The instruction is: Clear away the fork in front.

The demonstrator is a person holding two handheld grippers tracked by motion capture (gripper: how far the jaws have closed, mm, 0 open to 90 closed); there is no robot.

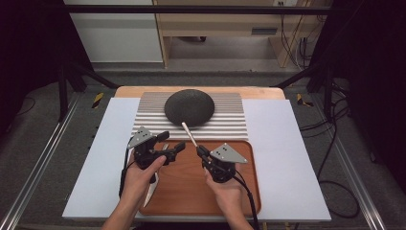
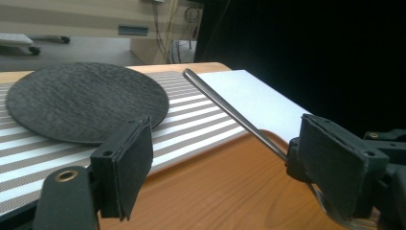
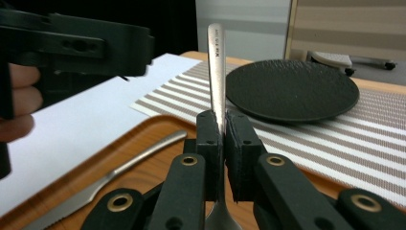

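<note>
A metal spoon (image 3: pixel 216 72) stands with its long handle (image 1: pixel 189 134) slanting up toward the dark round plate (image 1: pixel 189 106). My right gripper (image 1: pixel 201 152) is shut on its neck, the pads clamped on the metal in the right gripper view (image 3: pixel 224 124). To its left over the wooden tray (image 1: pixel 191 191), my left gripper (image 1: pixel 171 141) is open. In the left gripper view its jaws (image 2: pixel 230 158) stand wide apart with nothing pressed. The spoon handle (image 2: pixel 225 108) runs in close to the right-hand pad (image 2: pixel 335 163).
A table knife (image 3: pixel 129 165) lies on the tray's left side, its blade (image 1: pixel 152 189) toward the near edge. The plate sits on a striped placemat (image 1: pixel 230 122) beyond the tray. A pale mat (image 1: pixel 282 158) covers the table to both sides.
</note>
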